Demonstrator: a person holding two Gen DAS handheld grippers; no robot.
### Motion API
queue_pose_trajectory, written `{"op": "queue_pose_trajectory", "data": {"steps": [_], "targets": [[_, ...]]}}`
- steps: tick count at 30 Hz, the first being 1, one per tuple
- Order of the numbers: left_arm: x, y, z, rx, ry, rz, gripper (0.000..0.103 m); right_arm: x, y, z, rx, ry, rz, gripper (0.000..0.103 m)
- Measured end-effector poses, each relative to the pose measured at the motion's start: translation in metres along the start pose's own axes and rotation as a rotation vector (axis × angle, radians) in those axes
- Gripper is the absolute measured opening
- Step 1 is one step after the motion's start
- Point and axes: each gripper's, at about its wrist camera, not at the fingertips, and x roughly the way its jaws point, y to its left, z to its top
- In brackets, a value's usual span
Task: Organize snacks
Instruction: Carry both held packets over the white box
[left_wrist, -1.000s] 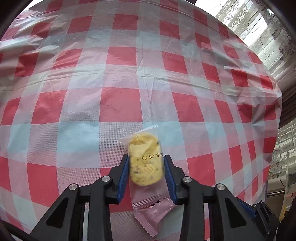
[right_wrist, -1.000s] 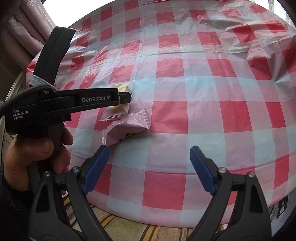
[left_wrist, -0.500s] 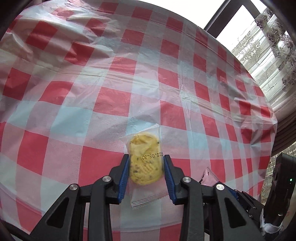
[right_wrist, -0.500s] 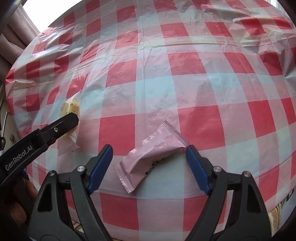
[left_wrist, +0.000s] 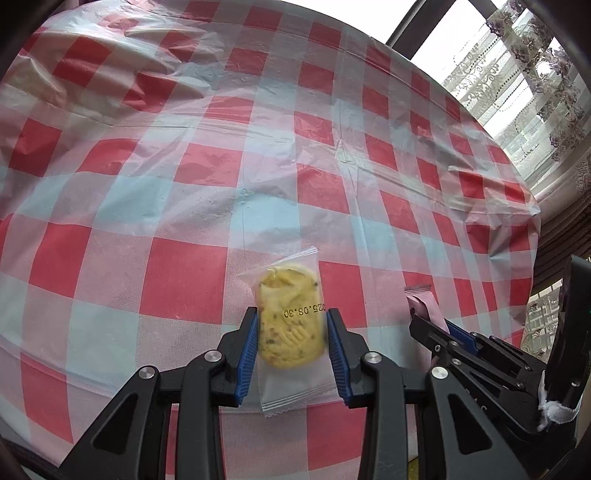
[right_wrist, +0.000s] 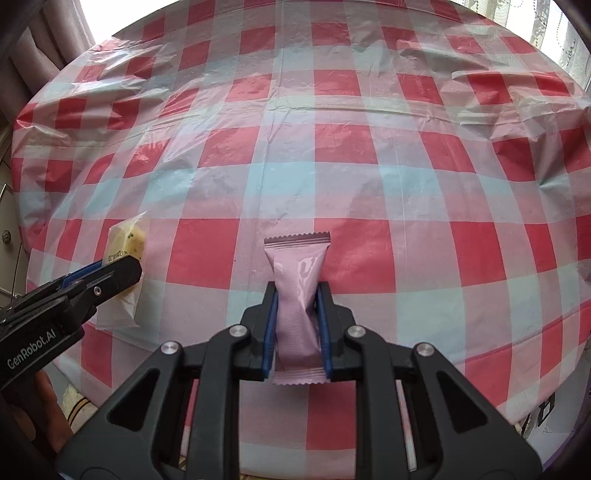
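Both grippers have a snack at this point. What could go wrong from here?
1. The right gripper is closing on the pink packet, which already looks pinched at its middle; the contents may get crushed.
2. The left gripper clamps the yellow cookie through its clear wrapper; it might crack.
3. Both grippers sit close together near the checked tablecloth edge, so they might bump.

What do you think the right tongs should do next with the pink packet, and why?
Probably lift it off the table. The right tongs are closing with the pink packet squeezed between the pads, while the left tongs already hold the clear-wrapped yellow biscuit. No container shows on the checked tablecloth, so where it should go is unclear.
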Motion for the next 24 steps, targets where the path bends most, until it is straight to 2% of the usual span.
{"op": "queue_pose_trajectory", "data": {"steps": [12, 24], "targets": [[-0.015, -0.077, -0.027, 0.113, 0.01, -0.029, 0.037, -0.056, -0.058, -0.031, 0.076, -0.081, 0.02, 0.023], [-0.017, -0.177, -0.061, 0.242, 0.047, -0.094, 0.037, -0.102, -0.151, -0.073, 0.23, -0.141, 0.013, 0.023]]}}
